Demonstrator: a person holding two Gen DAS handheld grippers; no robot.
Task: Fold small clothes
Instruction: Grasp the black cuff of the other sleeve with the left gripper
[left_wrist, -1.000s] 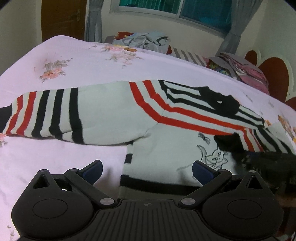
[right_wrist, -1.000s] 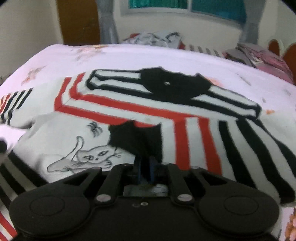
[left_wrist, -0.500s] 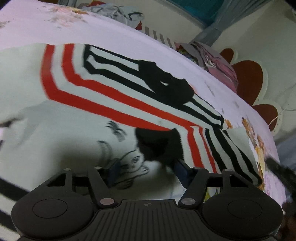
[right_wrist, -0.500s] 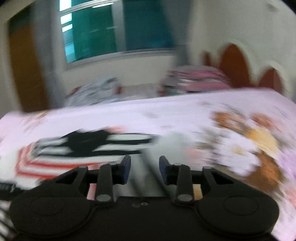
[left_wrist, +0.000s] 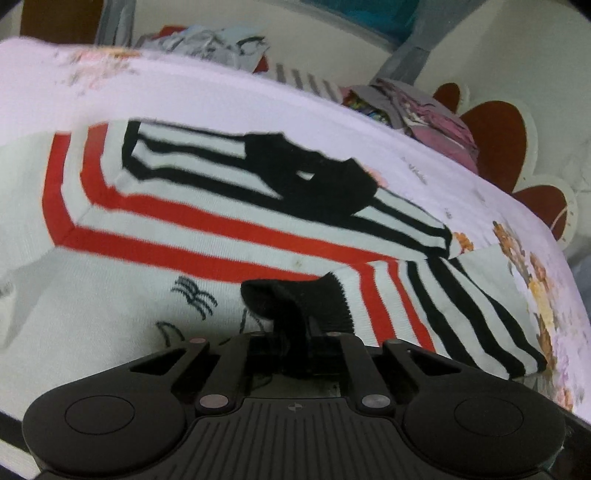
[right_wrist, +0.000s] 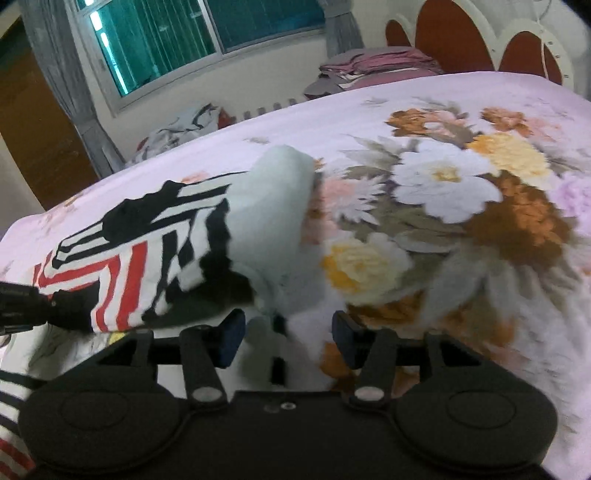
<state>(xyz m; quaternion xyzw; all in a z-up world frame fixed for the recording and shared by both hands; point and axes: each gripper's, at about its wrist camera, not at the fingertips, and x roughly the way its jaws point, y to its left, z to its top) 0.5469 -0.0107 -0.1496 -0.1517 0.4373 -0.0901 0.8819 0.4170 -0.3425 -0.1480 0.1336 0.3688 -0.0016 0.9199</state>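
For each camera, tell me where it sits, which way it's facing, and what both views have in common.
Left wrist: sits on the left gripper, looks down across the striped sweater toward the headboard; its jaws, just closed, pinch the black cuff.
Right wrist: sits on the right gripper, faces the floral bedsheet and window; jaws apart, just opening.
Shared: sweater, bedsheet, headboard; the cuff-holding left gripper appears at the right view's left edge.

The sweater (left_wrist: 207, 236) is soft, fuzzy knit (cuff (left_wrist: 306, 301) ribbed), the bedsheet (right_wrist: 461, 206) smooth printed cloth, both matt.
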